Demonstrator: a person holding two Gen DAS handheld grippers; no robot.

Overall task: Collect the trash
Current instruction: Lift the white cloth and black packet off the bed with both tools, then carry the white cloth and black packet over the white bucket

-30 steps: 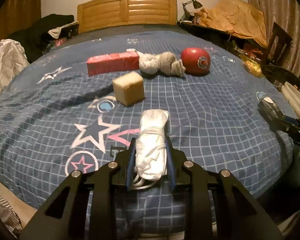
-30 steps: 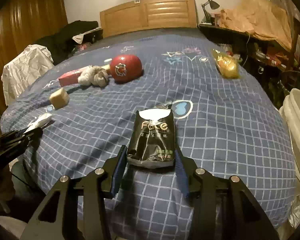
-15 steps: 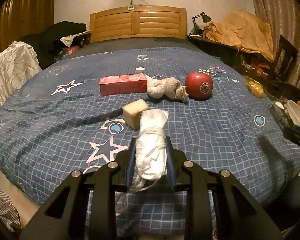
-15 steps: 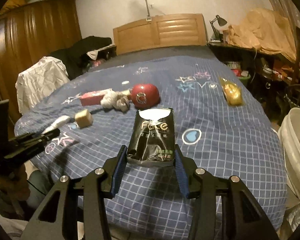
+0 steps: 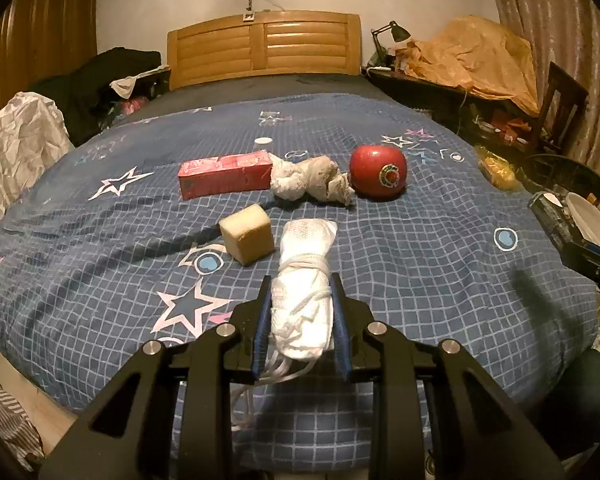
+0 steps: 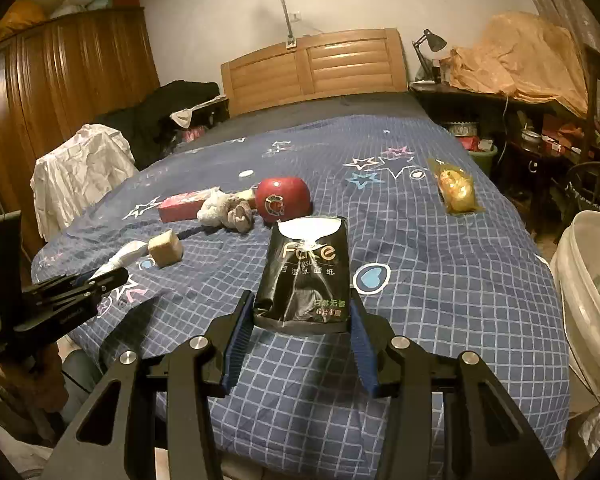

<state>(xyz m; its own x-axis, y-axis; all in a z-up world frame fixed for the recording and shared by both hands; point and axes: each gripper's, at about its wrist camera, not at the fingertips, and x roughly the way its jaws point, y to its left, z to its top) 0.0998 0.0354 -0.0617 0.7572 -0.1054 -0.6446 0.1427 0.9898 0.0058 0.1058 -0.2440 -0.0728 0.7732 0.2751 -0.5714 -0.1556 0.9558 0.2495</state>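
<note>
Both tools loaded, held over the bed, with more trash lying on it.

The left tool [image 5: 302, 316] pinches a white wad [image 5: 305, 288] bound with string; the right tool [image 6: 300, 334] clamps a black tissue pack [image 6: 305, 276] by its lower end. Risks, as I judge them: the loose string hanging under the wad could snag on the way to the white bin [image 6: 592, 280] at the right of the bed [image 6: 420, 280], and the soft pack could slip, being gripped only low down. On the bed lie one red box [image 5: 225, 174], one grey rag [image 5: 310, 178], one apple [image 5: 378, 172], one tan cube [image 5: 247, 239], one yellow packet [image 6: 456, 188] and one small white cap [image 5: 263, 141].
</note>
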